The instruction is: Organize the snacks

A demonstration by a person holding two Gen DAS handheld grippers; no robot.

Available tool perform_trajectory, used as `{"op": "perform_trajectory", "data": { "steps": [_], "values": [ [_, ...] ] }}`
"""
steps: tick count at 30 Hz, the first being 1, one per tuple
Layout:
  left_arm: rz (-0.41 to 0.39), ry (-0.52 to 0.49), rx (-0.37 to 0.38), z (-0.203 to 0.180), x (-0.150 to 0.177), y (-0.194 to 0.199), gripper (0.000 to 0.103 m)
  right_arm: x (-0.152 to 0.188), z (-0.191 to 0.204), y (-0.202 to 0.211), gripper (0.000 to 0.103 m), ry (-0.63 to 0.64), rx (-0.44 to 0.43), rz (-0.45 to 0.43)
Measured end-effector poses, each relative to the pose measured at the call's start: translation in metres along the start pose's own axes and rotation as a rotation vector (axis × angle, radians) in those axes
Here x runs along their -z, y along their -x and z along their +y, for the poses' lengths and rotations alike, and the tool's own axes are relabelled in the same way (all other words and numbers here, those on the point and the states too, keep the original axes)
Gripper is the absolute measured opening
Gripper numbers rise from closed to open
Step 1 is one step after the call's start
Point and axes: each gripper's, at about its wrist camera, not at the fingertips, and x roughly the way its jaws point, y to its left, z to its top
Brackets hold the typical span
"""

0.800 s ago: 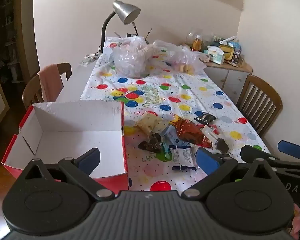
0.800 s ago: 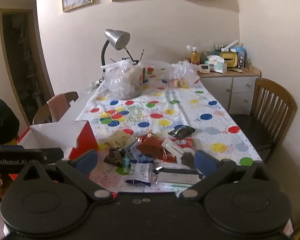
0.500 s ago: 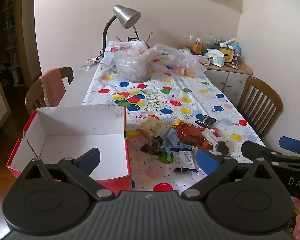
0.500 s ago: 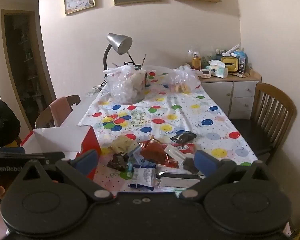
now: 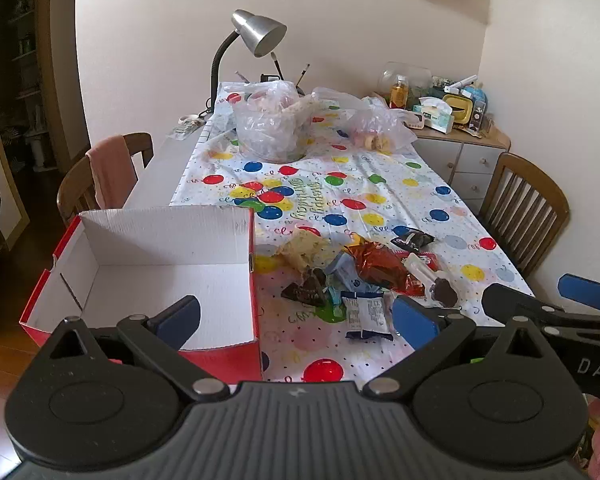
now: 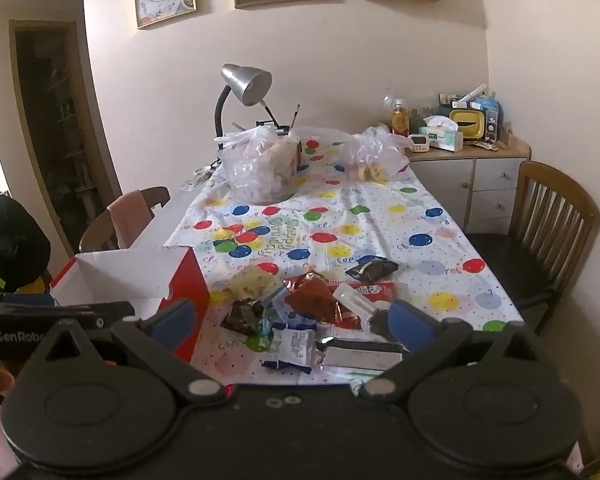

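A pile of snack packets lies on the near end of the dotted tablecloth; it also shows in the right wrist view. An open red box with a white inside stands at the table's near left corner, with nothing inside; its red side shows in the right wrist view. My left gripper is open and empty, held back from the table's near edge. My right gripper is open and empty, also short of the pile. The right gripper's blue fingertips show at the left view's right edge.
Clear plastic bags and a grey desk lamp stand at the table's far end. Wooden chairs stand at the left and right. A cluttered cabinet is at the back right.
Both grippers have drawn back and risen a little, so the table, box and pile look smaller and farther off. Both stay open and empty. Nothing on the table has moved.
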Motion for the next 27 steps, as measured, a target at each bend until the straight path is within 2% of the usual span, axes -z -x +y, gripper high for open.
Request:
{"op": "perform_trajectory", "data": {
  "steps": [27],
  "values": [
    [0.030,-0.007,-0.006,0.002,0.009,0.004,0.103,0.010,0.004,0.005,0.103,0.007,0.013,0.032]
  ]
}}
